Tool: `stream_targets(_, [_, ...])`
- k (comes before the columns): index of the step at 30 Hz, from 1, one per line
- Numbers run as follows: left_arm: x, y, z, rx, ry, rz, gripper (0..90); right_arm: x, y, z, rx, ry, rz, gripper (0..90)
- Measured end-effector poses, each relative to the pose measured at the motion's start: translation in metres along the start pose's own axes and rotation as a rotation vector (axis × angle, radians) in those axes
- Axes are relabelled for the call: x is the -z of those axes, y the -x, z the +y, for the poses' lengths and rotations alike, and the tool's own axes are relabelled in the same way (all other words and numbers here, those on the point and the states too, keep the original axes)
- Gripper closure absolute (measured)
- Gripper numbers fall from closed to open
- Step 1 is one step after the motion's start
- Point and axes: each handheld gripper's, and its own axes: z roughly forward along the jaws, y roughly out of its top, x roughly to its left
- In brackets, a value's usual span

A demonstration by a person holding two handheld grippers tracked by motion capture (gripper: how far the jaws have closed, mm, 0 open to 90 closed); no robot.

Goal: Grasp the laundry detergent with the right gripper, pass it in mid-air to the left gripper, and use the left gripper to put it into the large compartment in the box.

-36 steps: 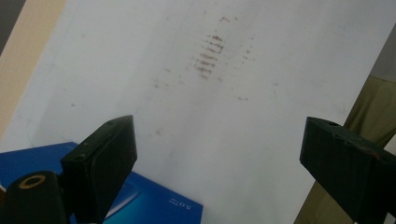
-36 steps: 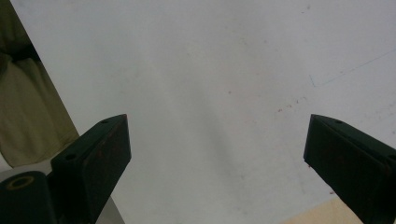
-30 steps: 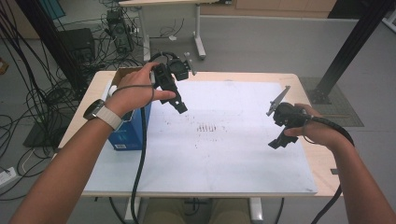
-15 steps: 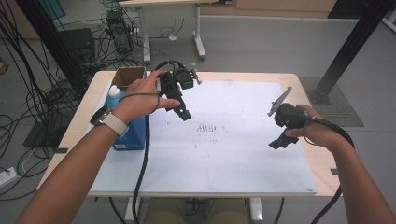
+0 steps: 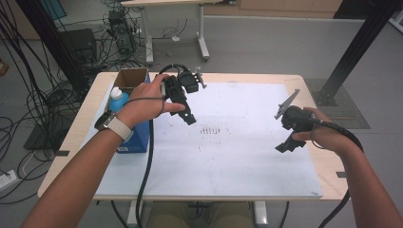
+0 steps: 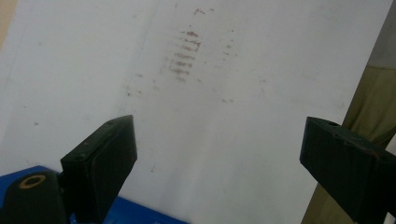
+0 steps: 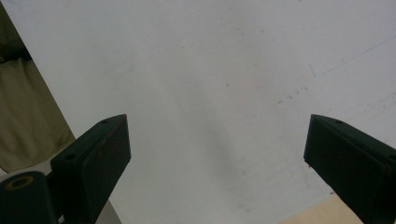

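While we are holding both tools above the white sheet, the left gripper, jaws spread and empty, is hovering just beside the blue box and its white bottle; the right gripper, likewise spread and empty, is hanging well apart.

The table carries one white sheet, one blue box, one cardboard box and one white bottle.
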Motion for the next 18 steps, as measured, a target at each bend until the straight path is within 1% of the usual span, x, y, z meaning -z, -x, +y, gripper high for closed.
stream_targets(5, [-0.0007, -0.0011, -0.0014, 0.007, 0.003, -0.005, 11.3, -0.002, -0.0006, 0.0009, 0.004, 0.0, 0.004, 7.0])
stream_targets(8, [-0.0028, -0.0014, -0.0023, 0.004, -0.005, -0.008, 11.3, -0.0035, -0.0003, 0.0017, 0.006, 0.002, 0.005, 6.9])
stream_targets(12, [-0.0051, -0.0018, -0.0037, 0.011, -0.009, -0.009, 11.3, -0.0035, -0.0001, 0.0023, 0.006, 0.002, 0.004, 6.9])
stream_targets(18, [-0.0044, -0.0022, -0.004, 0.014, -0.005, -0.01, 11.4, -0.0038, -0.0007, 0.0024, 0.007, 0.002, 0.003, 6.8])
